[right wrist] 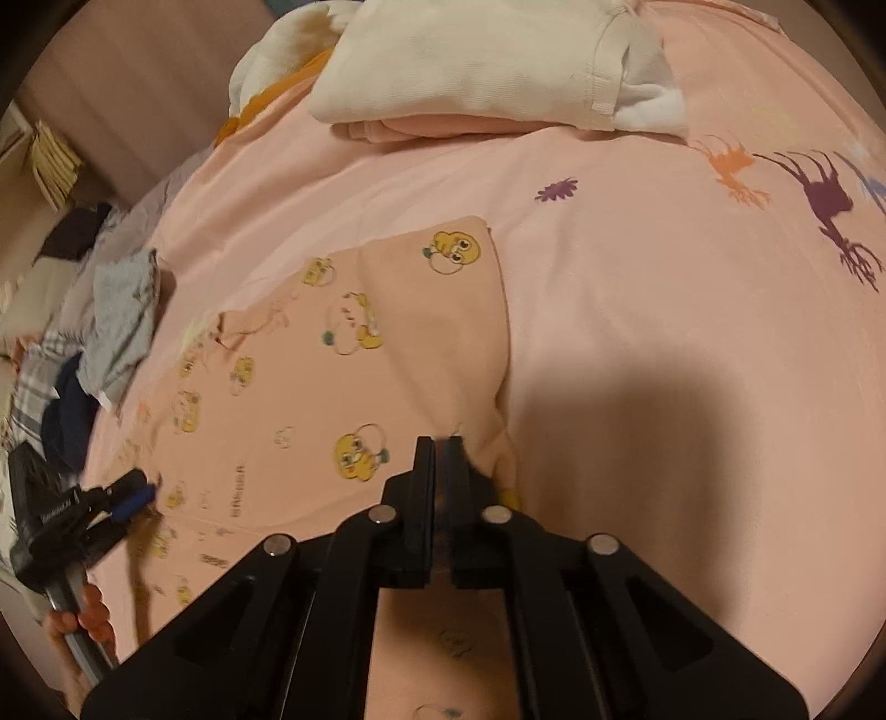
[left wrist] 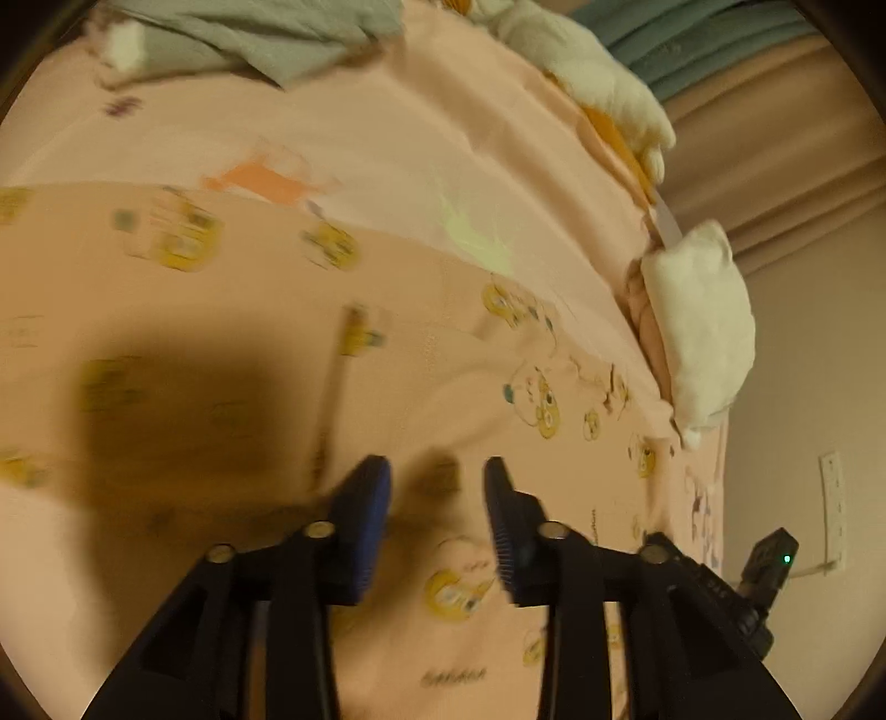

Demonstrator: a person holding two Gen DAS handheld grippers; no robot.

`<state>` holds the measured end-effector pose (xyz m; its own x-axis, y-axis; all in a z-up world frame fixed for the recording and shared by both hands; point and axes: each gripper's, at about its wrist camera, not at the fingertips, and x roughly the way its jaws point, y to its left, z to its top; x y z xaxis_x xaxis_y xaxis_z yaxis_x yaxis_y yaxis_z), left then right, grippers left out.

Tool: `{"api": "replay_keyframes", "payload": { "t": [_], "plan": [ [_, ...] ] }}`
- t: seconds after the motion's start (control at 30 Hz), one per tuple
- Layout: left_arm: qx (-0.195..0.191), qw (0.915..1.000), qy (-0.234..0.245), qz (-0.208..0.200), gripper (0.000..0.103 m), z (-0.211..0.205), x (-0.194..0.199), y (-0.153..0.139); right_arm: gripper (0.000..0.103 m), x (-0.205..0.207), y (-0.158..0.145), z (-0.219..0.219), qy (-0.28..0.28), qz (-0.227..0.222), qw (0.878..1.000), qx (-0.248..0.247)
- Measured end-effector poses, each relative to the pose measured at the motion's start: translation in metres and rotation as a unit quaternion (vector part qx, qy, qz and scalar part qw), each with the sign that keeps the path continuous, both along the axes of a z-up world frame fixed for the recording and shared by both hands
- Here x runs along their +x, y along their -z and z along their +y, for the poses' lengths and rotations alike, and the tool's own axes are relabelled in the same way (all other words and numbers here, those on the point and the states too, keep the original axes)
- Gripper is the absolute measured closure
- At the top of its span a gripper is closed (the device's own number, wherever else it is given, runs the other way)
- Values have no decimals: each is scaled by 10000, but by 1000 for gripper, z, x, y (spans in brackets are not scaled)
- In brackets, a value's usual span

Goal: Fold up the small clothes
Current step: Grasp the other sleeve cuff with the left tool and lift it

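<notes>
A small pink garment printed with yellow ducks (right wrist: 310, 387) lies spread on the pink bedsheet (right wrist: 664, 310). My right gripper (right wrist: 441, 443) is shut on the garment's right edge, which is lifted into a fold. My left gripper (left wrist: 437, 471) is open, its blue-padded fingers (left wrist: 365, 498) held just above the same duck-print garment (left wrist: 221, 332). The left gripper also shows in the right wrist view (right wrist: 130, 495) at the garment's left edge, held by a hand.
A folded stack of white and pink clothes (right wrist: 470, 72) lies at the far side of the bed, also seen in the left wrist view (left wrist: 703, 327). Unfolded grey, blue and plaid clothes (right wrist: 105, 343) are heaped at the bed's left edge. A grey garment (left wrist: 266, 39) lies farther off.
</notes>
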<state>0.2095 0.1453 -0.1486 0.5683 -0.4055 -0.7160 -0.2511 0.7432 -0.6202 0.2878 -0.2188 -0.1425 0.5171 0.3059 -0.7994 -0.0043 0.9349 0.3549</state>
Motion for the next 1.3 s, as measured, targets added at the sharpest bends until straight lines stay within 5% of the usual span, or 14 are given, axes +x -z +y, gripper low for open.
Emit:
{"api": "replay_keyframes", "payload": {
  "t": [0.07,0.13,0.3,0.5,0.7,0.77,0.87,1.07,1.3],
  "plan": [
    [82,9997,-189,-105,38,16,-18,-8,74,-10,-9,2,-103,-167,9998,4],
    [101,9985,-513,-169,32,39,-39,-13,68,-20,-18,9,-233,-306,9992,63],
    [36,9879,-1542,-166,32,118,-92,-12,63,-39,-32,25,-535,-482,9970,274],
    [-285,9512,-3073,-84,32,207,-145,11,63,-57,-32,49,-844,-471,9948,318],
    [-447,9307,-3612,-351,32,243,-139,20,63,-58,-21,67,-998,-293,9942,278],
    [-388,9270,-3716,-330,53,248,-133,19,63,-56,-19,70,-999,-248,9943,293],
    [-273,9328,-3590,-130,97,247,-118,19,63,-55,-16,73,-1008,-220,9942,298],
    [889,9584,-2669,-476,102,192,-89,-43,63,-54,-15,63,-938,-242,9945,399],
    [1374,9765,-1124,-1220,102,70,-32,-120,63,-58,-20,41,-760,-344,9948,583]
  ]
}}
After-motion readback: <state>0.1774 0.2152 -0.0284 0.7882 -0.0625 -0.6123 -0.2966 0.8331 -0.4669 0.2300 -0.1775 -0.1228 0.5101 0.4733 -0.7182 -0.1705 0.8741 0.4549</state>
